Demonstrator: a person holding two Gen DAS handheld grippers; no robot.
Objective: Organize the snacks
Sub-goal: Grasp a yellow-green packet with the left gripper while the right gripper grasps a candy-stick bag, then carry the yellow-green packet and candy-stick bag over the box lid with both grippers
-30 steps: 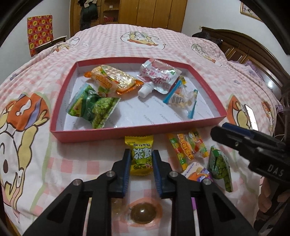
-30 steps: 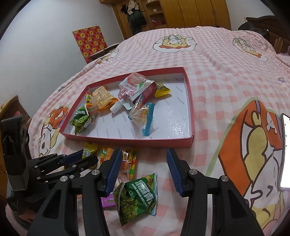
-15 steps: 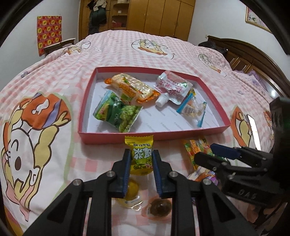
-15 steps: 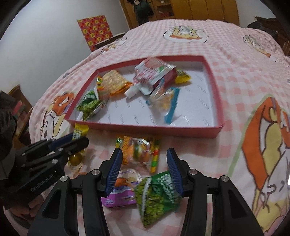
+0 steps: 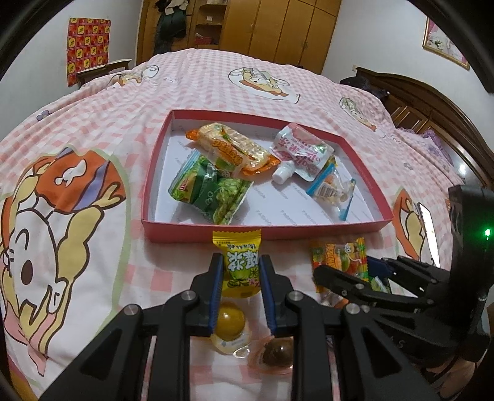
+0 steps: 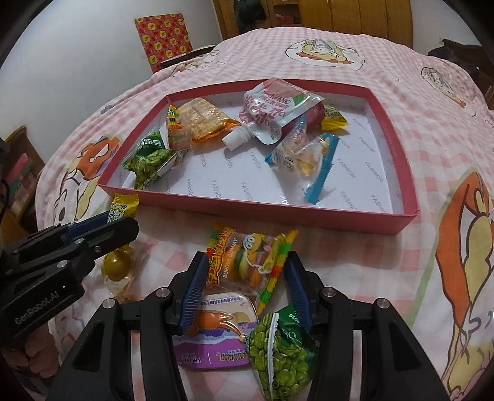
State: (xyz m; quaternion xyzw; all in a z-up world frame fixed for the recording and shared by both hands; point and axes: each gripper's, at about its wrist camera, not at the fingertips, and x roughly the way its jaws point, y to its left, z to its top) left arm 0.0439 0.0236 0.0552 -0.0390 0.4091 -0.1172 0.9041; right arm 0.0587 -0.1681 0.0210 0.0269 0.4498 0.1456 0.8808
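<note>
Two claws work near the red cardboard tray [image 5: 308,229] on the pink checked bed [image 5: 92,129]: left claw [image 5: 240,271] pinches yellow candy sachet [image 5: 240,262] for transfer; right claw [image 6: 245,277], wide open, straddles burger gummy packet [image 6: 247,262], ungripped.

Bedroom. Bed [image 5: 92,129] under pink checked cartoon sheet fills the view ahead of the tongs. Wooden wardrobe [image 5: 278,27] beyond, white walls, dark headboard [image 5: 432,101] to right, red-yellow patterned cloth [image 5: 88,46] far left.
</note>
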